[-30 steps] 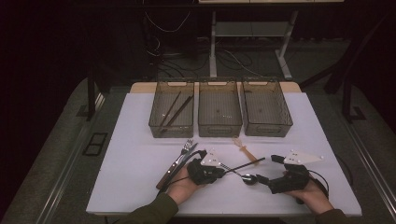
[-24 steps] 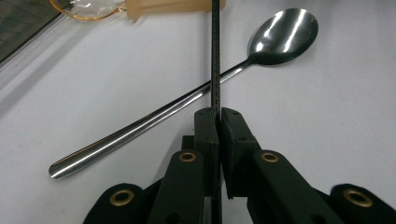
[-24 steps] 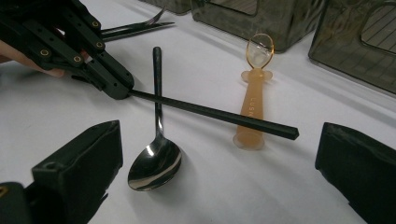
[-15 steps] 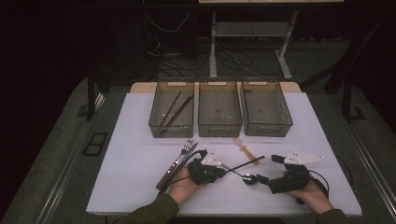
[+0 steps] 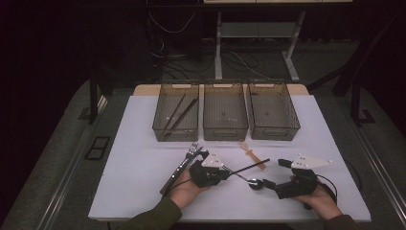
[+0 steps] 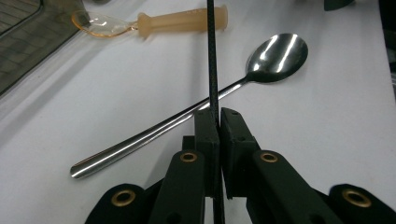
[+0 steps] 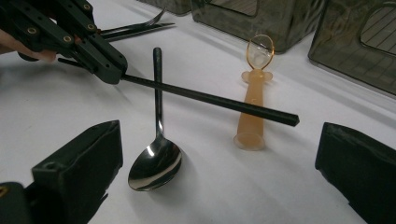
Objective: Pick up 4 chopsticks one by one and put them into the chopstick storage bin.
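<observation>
Gripping a black chopstick (image 6: 212,56) near one end, the left gripper (image 5: 225,170) is seen with its jaws pinched tight on the rod, no gap showing beside it in the left gripper view. In the high view the chopstick (image 5: 251,166) is held just above the white table (image 5: 134,143), its long axis running from the jaws toward 2 o'clock, with the free tip ending near the handle of the orange plastic spoon (image 5: 252,154). A metal spoon (image 5: 242,177) lies on the table beneath the rod and is crossed by it; contact between the two cannot be told.

The left bin (image 5: 176,112), where two chopsticks (image 5: 178,115) already lie, sits at about 11 o'clock from the left gripper, well apart. The held rod is therefore judged to need swinging from 2 o'clock toward 11 or 12 o'clock before it can be laid lengthwise in that bin.

The right gripper (image 5: 277,175) rests at 3 o'clock of the metal spoon's bowl, jaws spread wide and empty, as shown in the right gripper view (image 7: 219,154). The left hand (image 5: 184,191) is the nearer to the left bin.
</observation>
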### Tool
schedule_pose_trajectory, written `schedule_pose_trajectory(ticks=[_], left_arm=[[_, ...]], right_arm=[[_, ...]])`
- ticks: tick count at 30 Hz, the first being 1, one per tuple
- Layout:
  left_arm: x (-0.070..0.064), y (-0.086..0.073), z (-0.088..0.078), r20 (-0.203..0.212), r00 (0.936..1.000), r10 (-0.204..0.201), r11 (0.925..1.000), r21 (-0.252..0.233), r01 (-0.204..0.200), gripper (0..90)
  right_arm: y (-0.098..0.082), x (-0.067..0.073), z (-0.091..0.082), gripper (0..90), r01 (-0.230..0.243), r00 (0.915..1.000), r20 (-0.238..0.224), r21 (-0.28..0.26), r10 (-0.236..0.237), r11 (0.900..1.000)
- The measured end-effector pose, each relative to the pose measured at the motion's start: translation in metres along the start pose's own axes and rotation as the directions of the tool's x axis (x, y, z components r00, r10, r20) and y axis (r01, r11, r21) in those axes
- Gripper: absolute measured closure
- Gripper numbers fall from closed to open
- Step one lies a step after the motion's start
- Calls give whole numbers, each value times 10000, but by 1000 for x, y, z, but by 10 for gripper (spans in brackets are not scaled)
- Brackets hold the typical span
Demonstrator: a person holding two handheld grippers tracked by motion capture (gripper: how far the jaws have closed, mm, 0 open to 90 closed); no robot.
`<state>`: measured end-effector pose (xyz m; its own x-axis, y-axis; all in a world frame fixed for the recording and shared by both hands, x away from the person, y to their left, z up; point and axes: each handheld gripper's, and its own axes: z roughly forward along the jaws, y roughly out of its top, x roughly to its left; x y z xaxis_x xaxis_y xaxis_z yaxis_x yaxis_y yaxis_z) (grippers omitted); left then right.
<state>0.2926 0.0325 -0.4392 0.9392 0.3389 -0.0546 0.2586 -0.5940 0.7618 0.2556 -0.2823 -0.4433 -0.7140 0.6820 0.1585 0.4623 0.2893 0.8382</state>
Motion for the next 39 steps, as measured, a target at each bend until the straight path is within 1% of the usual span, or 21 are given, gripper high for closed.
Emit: schedule_pose_trajectory(ticks=[4, 9, 10, 11, 16, 17, 20, 28, 31, 33, 37, 39], left_arm=[[0, 0, -4, 72, 9997, -229, 9997, -108, 230, 859], [1, 1, -8, 139, 9995, -267, 9994, -229, 270, 859], [1, 2, -9, 148, 9997, -170, 9996, -213, 173, 859], [1, 2, -10, 196, 9995, -240, 9994, -262, 245, 859], [1, 4, -15, 232, 9996, -140, 9994, -304, 147, 859], [2, 4, -16, 186, 9998, -114, 9993, -341, 121, 859], [4, 4, -21, 238, 9994, -258, 9987, -441, 268, 859], [13, 4, -39, 328, 9987, -390, 9970, -656, 411, 860], [17, 5, -46, 309, 9990, -330, 9974, -635, 349, 859], [20, 4, -50, 329, 9986, -404, 9967, -695, 427, 859], [24, 2, -56, 375, 9986, -376, 9974, -604, 398, 859], [26, 2, -59, 349, 9985, -431, 9970, -622, 452, 859]], right_arm=[[0, 0, 0, 9, 0, 10000, -5, -3, 0, 10000], [0, 0, 0, 9, 4, 10000, -20, -6, -4, 10000], [0, 0, 0, 9, 8, 10000, -19, -6, -8, 10000], [0, 0, 0, 9, -5, 10000, -18, 3, 5, 10000], [0, 0, 0, 9, -2, 10000, -31, -4, 2, 10000], [0, 0, 0, 9, -12, 10000, -28, -7, 12, 10000], [0, 0, 0, 9, -12, 10000, -26, -12, 12, 10000], [0, 0, 1, 9, 10, 10000, -44, -8, -10, 10000], [0, 0, 2, 9, -16, 10000, -37, 0, 16, 10000], [0, 1, 2, 9, -15, 10000, -62, 41, 15, 10000], [0, 1, 2, 9, -3, 10000, -63, 40, 3, 10000], [0, 1, 2, 9, -18, 10000, -65, 37, 18, 10000]])
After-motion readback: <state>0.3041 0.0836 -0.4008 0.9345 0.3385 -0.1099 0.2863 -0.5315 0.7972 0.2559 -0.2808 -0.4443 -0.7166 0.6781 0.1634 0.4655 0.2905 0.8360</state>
